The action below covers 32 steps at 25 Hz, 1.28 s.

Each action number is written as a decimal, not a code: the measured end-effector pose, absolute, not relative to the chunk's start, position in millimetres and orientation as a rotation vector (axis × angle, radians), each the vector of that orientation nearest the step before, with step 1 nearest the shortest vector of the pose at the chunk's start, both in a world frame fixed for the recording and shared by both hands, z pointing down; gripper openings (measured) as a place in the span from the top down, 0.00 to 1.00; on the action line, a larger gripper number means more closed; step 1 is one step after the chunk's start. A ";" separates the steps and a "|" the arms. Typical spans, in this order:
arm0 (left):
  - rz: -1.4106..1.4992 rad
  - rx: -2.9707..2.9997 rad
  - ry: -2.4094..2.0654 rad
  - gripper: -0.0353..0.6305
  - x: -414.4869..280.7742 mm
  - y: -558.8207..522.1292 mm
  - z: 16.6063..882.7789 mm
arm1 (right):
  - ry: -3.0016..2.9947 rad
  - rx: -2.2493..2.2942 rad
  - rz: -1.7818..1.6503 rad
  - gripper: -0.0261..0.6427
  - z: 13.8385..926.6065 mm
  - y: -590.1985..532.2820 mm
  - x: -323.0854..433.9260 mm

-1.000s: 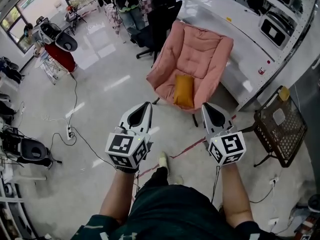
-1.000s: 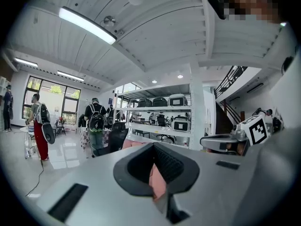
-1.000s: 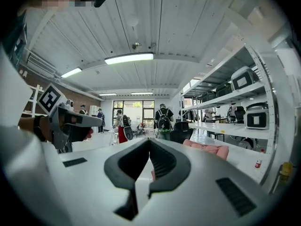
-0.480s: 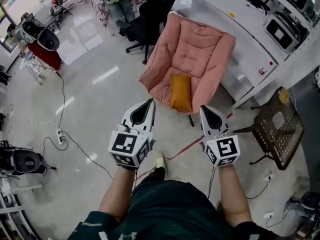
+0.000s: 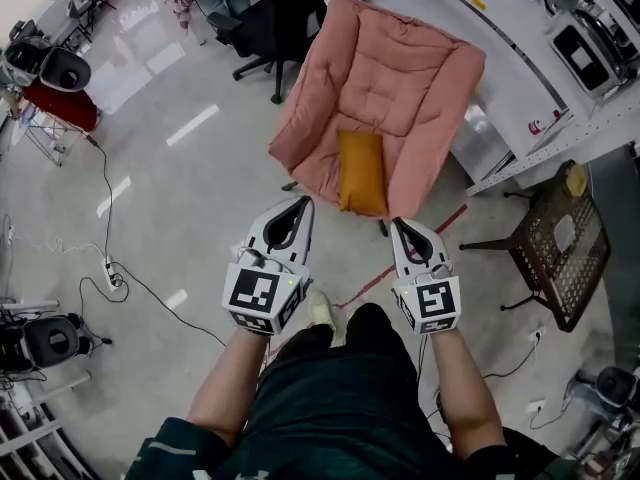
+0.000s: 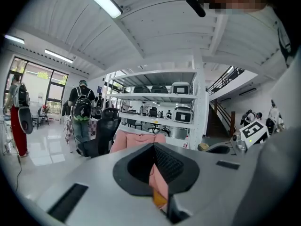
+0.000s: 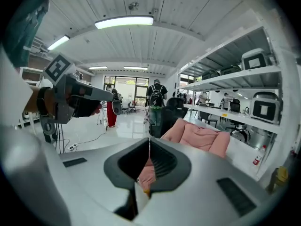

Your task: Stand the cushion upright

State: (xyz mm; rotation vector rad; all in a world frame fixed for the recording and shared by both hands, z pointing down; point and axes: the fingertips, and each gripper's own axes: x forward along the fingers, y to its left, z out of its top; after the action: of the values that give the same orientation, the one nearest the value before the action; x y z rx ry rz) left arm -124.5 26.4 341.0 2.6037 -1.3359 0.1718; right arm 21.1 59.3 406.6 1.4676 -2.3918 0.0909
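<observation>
An orange cushion (image 5: 362, 172) lies flat on the seat of a pink padded chair (image 5: 395, 78), near the seat's front edge. My left gripper (image 5: 304, 203) is shut and empty, and hangs over the floor just short of the chair's front left corner. My right gripper (image 5: 396, 224) is also shut and empty, just short of the seat's front edge, below the cushion. Neither touches the cushion. In the left gripper view a sliver of the cushion (image 6: 160, 199) shows past the shut left gripper (image 6: 153, 146). In the right gripper view the chair (image 7: 200, 136) lies ahead beyond the shut right gripper (image 7: 149, 139).
A black office chair (image 5: 268, 16) stands behind the pink chair on its left. A long white bench (image 5: 520, 73) runs along its right side. A black wire stand (image 5: 556, 250) sits at the right. Cables (image 5: 108, 268) trail over the floor at the left. People stand far back.
Both grippers have come forward and down toward the chair, which now fills more of the head view. Their jaws have stayed shut.
</observation>
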 end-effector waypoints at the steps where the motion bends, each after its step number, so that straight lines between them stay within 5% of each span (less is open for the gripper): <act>1: 0.182 2.602 -1.327 0.94 -123.1 19.8 348.4 | -2.383 1.456 0.099 0.95 415.6 53.9 20.5; 12: 0.298 2.552 -1.281 0.94 -94.9 -52.6 453.8 | -2.224 1.210 0.107 0.95 579.5 -10.5 33.5; 15: 0.340 2.522 -1.270 0.94 -85.7 -65.1 489.3 | -2.177 1.131 0.114 0.84 637.3 -21.6 41.9; 32: 0.420 2.344 -1.197 0.94 -63.7 -95.3 666.3 | -1.924 0.732 -0.232 0.69 883.9 -38.2 45.6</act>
State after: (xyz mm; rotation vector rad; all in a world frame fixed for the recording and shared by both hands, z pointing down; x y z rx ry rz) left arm -63.7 -95.3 666.3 2.3443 -1.1968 0.4201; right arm 45.6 -38.2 883.9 0.7320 -1.9244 -0.2323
